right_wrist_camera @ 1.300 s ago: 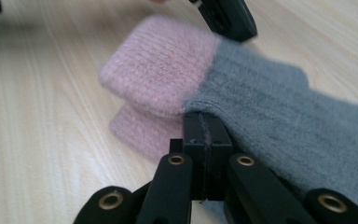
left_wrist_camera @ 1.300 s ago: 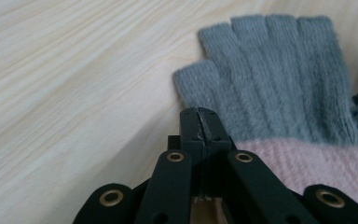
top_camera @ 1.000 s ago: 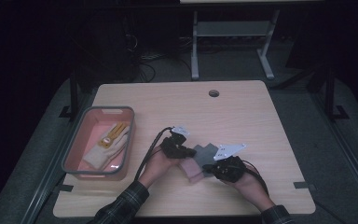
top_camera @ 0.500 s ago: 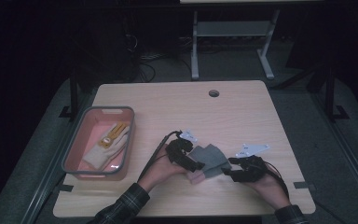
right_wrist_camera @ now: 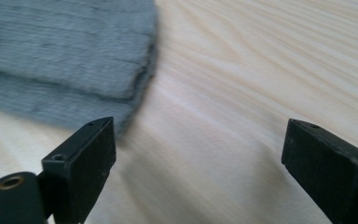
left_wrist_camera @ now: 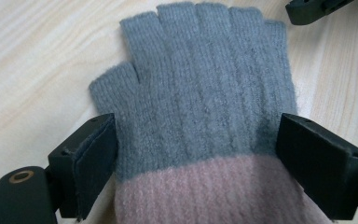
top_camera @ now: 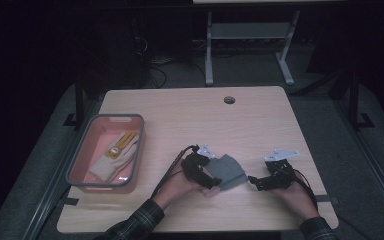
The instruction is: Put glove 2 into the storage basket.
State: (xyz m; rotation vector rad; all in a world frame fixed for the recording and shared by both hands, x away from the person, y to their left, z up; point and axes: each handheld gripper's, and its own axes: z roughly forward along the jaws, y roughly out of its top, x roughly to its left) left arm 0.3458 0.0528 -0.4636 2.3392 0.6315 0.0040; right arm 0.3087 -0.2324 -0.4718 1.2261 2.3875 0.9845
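Item: grey knitted fingerless glove with pink cuff [left_wrist_camera: 200,98], lying flat on the light wooden bench [top_camera: 180,115], its cuff between the wide-spread jaws of the left gripper [top_camera: 206,175], pads not pressing. Right gripper [top_camera: 254,180], jaws just opened and empty, stood just beside the glove's finger end. Handling note: both grippers were best drawn clear level, so that no pad snagged the knit.

glove [left_wrist_camera: 200,93]: pink cuff cut off at bottom edge | tray [top_camera: 80,165]: contents too small to tell

Both tools newly open, right tool [top_camera: 252,178] off glove [top_camera: 228,170].
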